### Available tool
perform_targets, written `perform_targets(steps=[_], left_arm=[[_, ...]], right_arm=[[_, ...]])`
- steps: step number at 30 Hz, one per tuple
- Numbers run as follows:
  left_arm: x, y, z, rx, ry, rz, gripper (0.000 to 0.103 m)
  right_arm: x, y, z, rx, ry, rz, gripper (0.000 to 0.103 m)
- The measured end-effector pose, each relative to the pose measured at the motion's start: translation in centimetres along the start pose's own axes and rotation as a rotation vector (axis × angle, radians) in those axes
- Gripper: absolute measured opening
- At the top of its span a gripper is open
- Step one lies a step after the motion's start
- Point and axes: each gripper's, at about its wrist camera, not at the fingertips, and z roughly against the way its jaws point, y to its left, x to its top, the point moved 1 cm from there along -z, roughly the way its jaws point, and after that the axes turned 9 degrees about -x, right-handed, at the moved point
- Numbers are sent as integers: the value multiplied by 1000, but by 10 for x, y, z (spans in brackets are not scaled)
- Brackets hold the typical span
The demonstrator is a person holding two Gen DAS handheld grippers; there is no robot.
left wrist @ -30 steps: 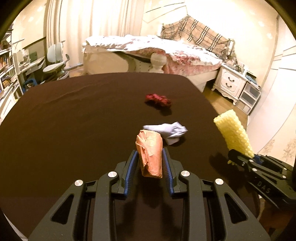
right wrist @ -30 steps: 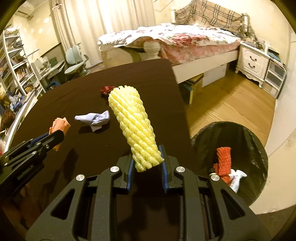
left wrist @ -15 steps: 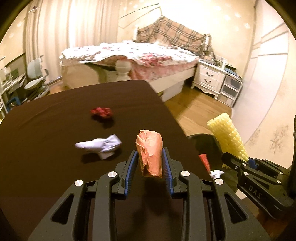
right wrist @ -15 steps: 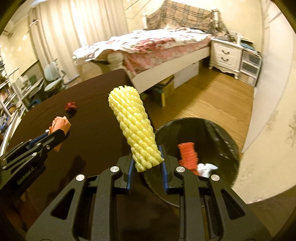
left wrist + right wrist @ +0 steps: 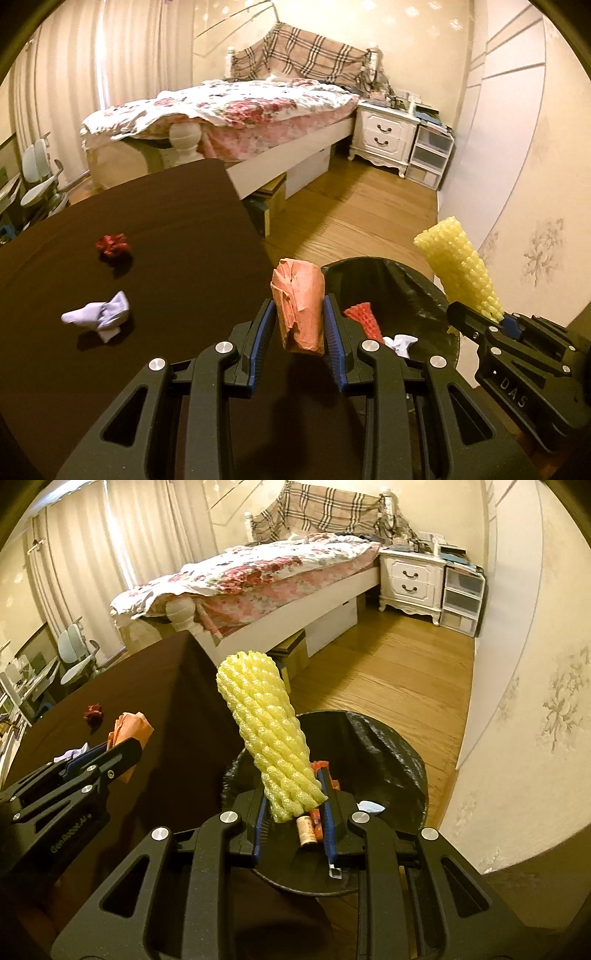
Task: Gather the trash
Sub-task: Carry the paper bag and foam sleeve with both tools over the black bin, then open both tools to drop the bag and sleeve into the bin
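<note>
The light is warm and yellow in both views and gives everything an orange cast. The curtains (image 5: pixel 92 554) glow pale, partly overexposed. The dark tablecloth (image 5: pixel 147 229) takes almost no light, so shadows under the crumpled white paper (image 5: pixel 98 319) are weak and soft. The wall (image 5: pixel 535 664) is bright and a little washed out. The fisheye lens bends straight lines strongly near the edges, and black corners frame each picture. Near parts are sharp; the far bed (image 5: pixel 240 107) looks slightly soft.
</note>
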Motion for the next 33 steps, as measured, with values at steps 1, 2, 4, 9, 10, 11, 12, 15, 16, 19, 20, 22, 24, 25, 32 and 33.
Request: perform_targets(steps=[1,2,4,9,10,11,12,15,16,19,20,22,24,25,32,33], left_arm=[[1,-2,-2,-2,2,-4,30],[1,-3,-3,-5,3,-7,30],[3,-6,-6,-8,6,-15,30],[6,-15,-14,-15,14,-36,30],[7,-17,-16,-16,15,-40,30],[7,-19,-18,-17,16,-44,30],[8,-21,-20,-19,18,-49,30],[9,-26,-27,-20,26,-66,30],[9,-27,-28,-20,28,-68,30],[12,-28,-34,-20,38,-73,32],[12,-28,-36,-21,43,-74,33],[12,-29,-39,-14,56,-75,41],[11,-29,-40,-4,62,-75,55],[10,-28,-39,-1,59,-74,62],[9,-29,-32,25,44,-79,72],[8,-29,-31,31,43,-82,72]], right_arm=[[2,-1,-2,-3,2,-5,23],[3,-2,-3,-6,2,-9,23],[4,-3,-5,-10,2,-13,23],[3,-13,-10,-19,6,-26,23],[4,-14,-11,-21,6,-28,23],[5,-15,-12,-23,7,-30,23],[5,-17,-14,-26,9,-32,23],[6,-23,-19,-26,15,-39,24],[7,-25,-21,-29,17,-43,24],[5,-30,-25,-37,21,-53,28],[4,-30,-27,-35,28,-54,34],[1,-32,-31,-38,39,-58,40],[-1,-38,-34,-54,40,-69,44],[-1,-42,-35,-57,44,-77,45],[3,-44,-29,-74,42,-93,53],[3,-43,-28,-74,40,-92,55]])
